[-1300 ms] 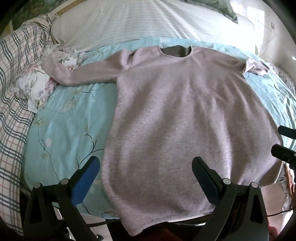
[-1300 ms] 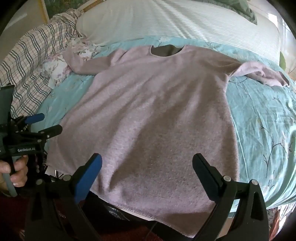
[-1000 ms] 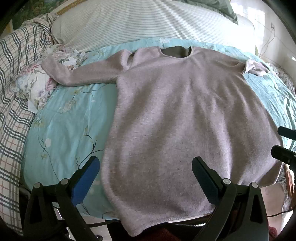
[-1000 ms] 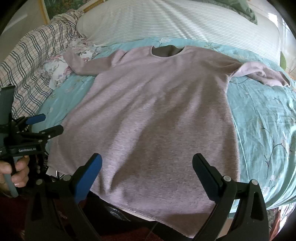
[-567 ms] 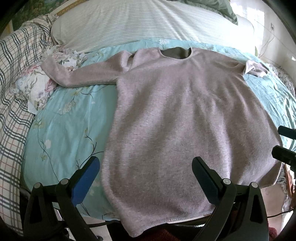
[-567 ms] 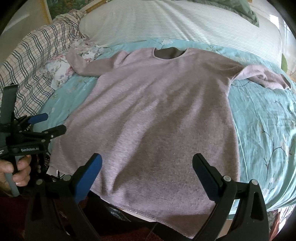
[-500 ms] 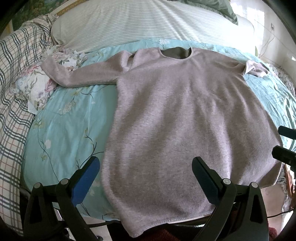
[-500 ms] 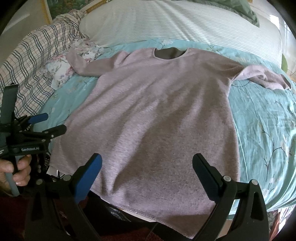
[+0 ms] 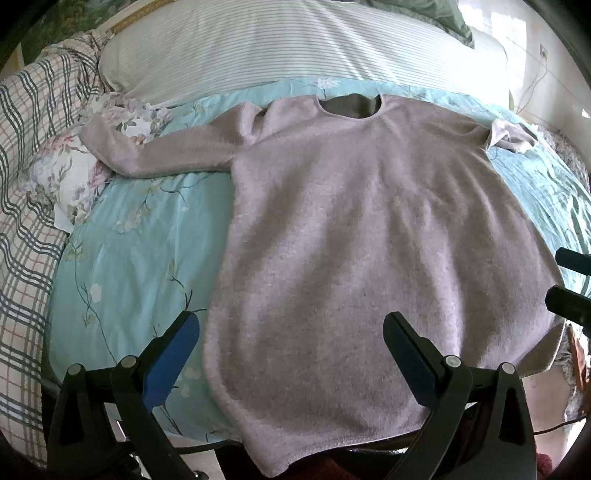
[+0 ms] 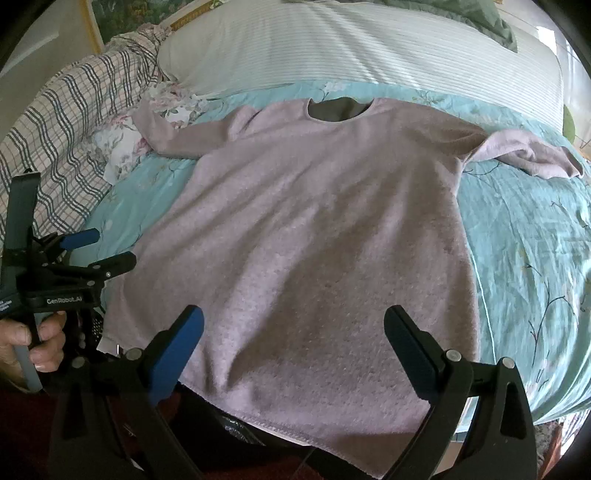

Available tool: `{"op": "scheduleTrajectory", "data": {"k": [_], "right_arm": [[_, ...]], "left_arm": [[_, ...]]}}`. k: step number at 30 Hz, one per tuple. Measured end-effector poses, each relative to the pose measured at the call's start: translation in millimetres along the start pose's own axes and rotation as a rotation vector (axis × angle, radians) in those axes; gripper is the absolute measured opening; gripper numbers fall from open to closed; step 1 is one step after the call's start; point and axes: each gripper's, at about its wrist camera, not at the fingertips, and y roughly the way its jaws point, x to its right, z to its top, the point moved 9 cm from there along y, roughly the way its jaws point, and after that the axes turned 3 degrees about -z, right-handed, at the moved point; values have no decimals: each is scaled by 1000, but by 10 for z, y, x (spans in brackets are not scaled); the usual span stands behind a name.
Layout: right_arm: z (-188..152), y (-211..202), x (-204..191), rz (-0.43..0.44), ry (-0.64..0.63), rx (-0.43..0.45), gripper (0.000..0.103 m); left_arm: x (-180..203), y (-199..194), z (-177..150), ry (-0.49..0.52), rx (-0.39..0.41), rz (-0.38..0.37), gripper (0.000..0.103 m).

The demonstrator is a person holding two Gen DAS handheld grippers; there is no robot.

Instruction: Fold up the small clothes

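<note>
A mauve long-sleeved sweater (image 9: 369, 240) lies flat, front up, on the bed, neck away from me; it also shows in the right wrist view (image 10: 314, 240). Its hem hangs over the near bed edge. One sleeve (image 9: 159, 155) stretches left; the other sleeve (image 10: 528, 155) lies crumpled at the right. My left gripper (image 9: 291, 347) is open and empty above the hem's left part, and it shows in the right wrist view (image 10: 99, 247). My right gripper (image 10: 295, 339) is open and empty above the hem's middle; its fingertips (image 9: 569, 302) show at the left wrist view's right edge.
The bed has a turquoise floral sheet (image 9: 129, 258). A striped white pillow (image 9: 277, 48) lies beyond the sweater. A plaid blanket (image 9: 26, 184) and floral cloth (image 9: 62, 173) lie at the left. A green cushion (image 10: 476, 18) sits at the far right.
Both grippers stay open and nearly still. The right wrist view has shifted slightly, the sweater sitting a little lower in it.
</note>
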Motion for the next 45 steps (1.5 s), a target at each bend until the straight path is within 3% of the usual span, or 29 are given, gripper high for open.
{"op": "scheduleTrajectory", "data": {"k": [6, 11, 22, 32, 42, 45], "right_arm": [[69, -24, 19, 42, 41, 44, 98], [78, -15, 36, 34, 34, 46, 98], [176, 42, 282, 49, 101, 45, 98], [561, -152, 1356, -62, 271, 154, 92], [1273, -159, 2861, -241, 484, 198, 88], [1539, -145, 3400, -300, 540, 222, 81]], "left_arm": [[25, 27, 31, 17, -1, 10, 100], [44, 84, 9, 36, -76, 10, 100], [30, 224, 197, 16, 13, 4, 100], [5, 469, 267, -7, -51, -8, 100], [178, 734, 370, 12, -112, -38, 100], [222, 825, 434, 9, -138, -49, 100]]}}
